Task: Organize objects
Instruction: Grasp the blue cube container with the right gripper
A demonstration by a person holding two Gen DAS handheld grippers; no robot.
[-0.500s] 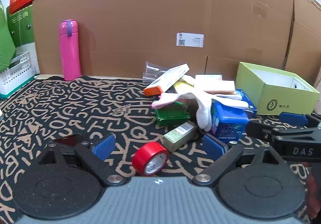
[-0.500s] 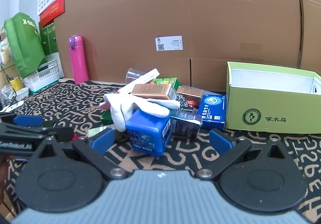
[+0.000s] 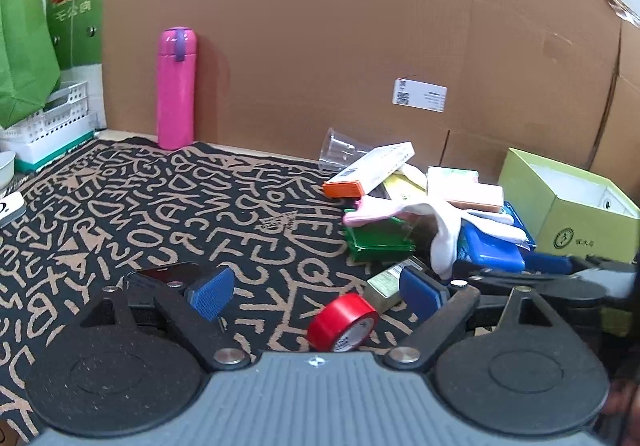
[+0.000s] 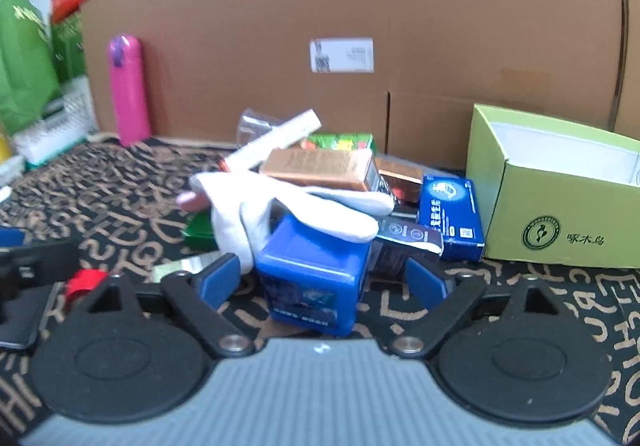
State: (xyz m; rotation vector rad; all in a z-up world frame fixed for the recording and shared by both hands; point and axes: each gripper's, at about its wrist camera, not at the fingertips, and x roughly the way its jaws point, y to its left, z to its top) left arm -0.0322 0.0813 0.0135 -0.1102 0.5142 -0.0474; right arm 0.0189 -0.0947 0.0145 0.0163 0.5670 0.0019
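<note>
**Blue cube framed for pickup; red tape lined up on the other side**

The step in hand is judged to be the approach to a first pick from the heap. In the right wrist view the right gripper (image 4: 322,280) is seen wide open and empty, its blue pads spread to either side of the blue cube box (image 4: 314,280) at the lower centre of the frame; no contact with the pads can be made out. The left gripper (image 3: 316,292) is likewise held wide open with nothing in it, and the red tape roll (image 3: 343,322) lies between its pads, low and slightly right of centre in the left wrist view.

For the next move, it is judged that the right gripper must be pushed a little further forward so the cube sits squarely between the pads, then closed. Care is called for: a white glove (image 4: 288,206) is draped over the cube's top and left edge, and it would probably be dragged along or caught in the grip. Other small boxes are stacked just behind and may be disturbed.

The cube is seen as glossy, rigid and deep blue, with a printed label on its front face, blurred beyond reading. The open green box (image 4: 560,206) at the right of the frame is empty as far as can be seen, and is taken to be the likely destination, near the heap on the patterned mat (image 3: 200,214).
</note>
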